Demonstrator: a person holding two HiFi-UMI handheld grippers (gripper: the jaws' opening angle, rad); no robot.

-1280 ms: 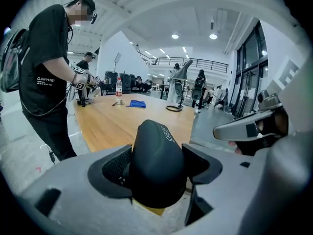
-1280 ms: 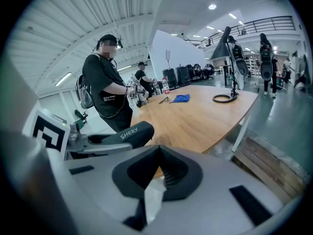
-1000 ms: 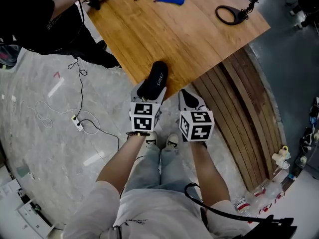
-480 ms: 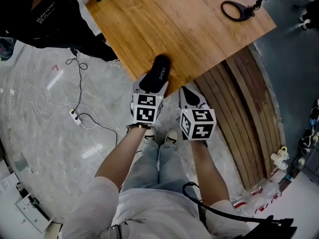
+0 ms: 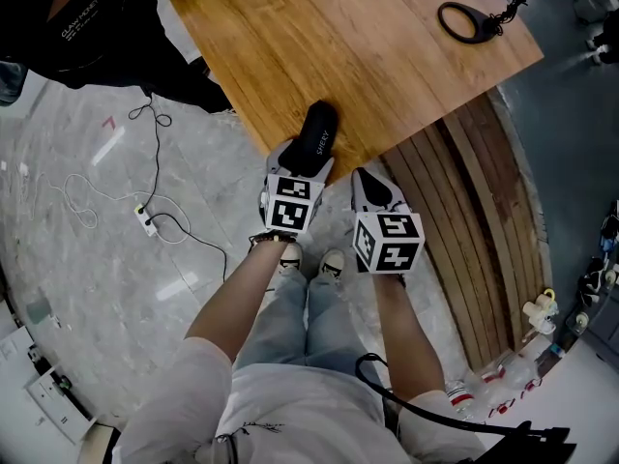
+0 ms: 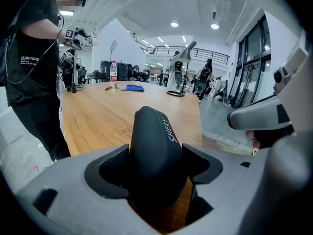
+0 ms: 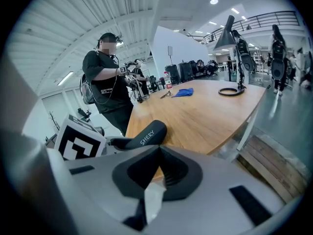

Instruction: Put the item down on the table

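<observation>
Head view, left gripper (image 5: pixel 307 165) clamps black case (image 5: pixel 319 129), right gripper (image 5: pixel 373 188) jaws together

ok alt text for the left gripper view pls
The left tool grips a black oblong case with white lettering, held over the near end of a wooden table. A person in black stands at the left, and a blue cloth lies far down the table.

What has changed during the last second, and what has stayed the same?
The left tongs carried the black case slightly forward, further over the table edge. They still grip it; nothing was let go. The right tongs stay shut and empty beside them.
</observation>
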